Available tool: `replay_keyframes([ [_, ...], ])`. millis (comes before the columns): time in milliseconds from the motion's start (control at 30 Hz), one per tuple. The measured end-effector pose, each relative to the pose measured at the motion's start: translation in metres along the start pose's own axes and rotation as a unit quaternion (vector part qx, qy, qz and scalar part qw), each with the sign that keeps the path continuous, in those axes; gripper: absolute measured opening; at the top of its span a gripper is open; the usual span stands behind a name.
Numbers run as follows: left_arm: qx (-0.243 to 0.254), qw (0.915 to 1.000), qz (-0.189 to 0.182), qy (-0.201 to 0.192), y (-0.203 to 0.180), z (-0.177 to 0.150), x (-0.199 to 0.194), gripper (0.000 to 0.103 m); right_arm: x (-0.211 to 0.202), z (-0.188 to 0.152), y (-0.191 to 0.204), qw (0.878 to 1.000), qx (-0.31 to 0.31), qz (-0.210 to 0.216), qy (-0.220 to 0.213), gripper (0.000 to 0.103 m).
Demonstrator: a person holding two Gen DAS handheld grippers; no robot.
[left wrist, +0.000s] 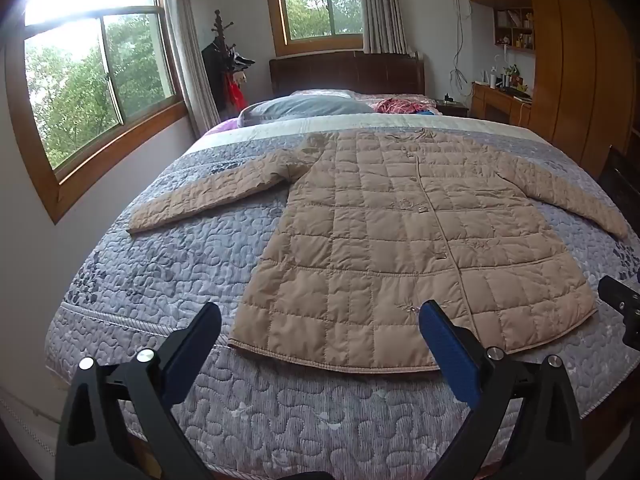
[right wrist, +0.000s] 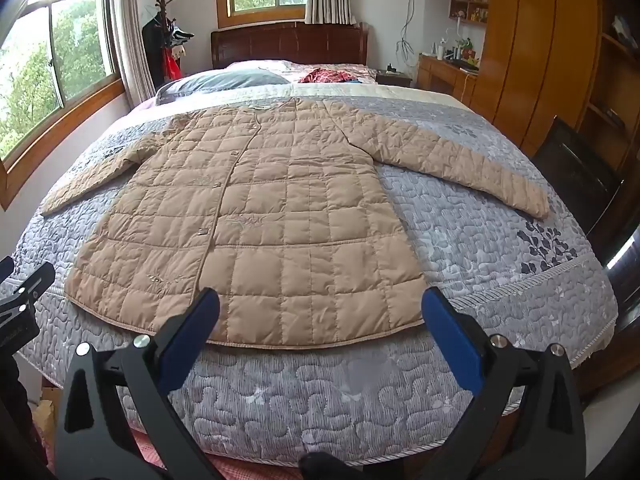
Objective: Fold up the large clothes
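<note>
A long tan quilted coat (left wrist: 392, 240) (right wrist: 256, 216) lies flat and face up on the bed, buttoned, both sleeves spread out to the sides, hem toward me. My left gripper (left wrist: 320, 320) hangs open above the hem's left half, nothing between its blue pads. Open as well, my right gripper (right wrist: 320, 308) hovers over the hem's right half, empty. Each view catches the other gripper at its edge: the right gripper (left wrist: 624, 308) and the left gripper (right wrist: 24, 292).
The coat rests on a grey quilted bedspread (left wrist: 168, 272) (right wrist: 500, 240). A pillow (left wrist: 304, 106) and a red cloth (right wrist: 332, 76) lie by the dark headboard (right wrist: 288, 44). Windows and a coat stand (left wrist: 228, 60) are left, a wooden wardrobe (right wrist: 540, 52) right.
</note>
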State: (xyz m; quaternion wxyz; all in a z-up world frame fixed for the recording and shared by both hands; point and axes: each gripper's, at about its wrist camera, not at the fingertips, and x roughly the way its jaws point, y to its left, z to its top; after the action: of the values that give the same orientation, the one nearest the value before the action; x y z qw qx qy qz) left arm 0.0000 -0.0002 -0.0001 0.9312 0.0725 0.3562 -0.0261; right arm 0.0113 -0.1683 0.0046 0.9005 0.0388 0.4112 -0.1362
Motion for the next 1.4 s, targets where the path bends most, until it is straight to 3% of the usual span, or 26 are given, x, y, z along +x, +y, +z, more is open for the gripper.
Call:
replay_keyframes([
  [1400,0.001,1.0000,-0.001,0.002,0.0019,-0.0002,0.0008,0.099,-0.0011,-0.0002,0.0016,1.000,0.000,-0.001,-0.003,0.100],
])
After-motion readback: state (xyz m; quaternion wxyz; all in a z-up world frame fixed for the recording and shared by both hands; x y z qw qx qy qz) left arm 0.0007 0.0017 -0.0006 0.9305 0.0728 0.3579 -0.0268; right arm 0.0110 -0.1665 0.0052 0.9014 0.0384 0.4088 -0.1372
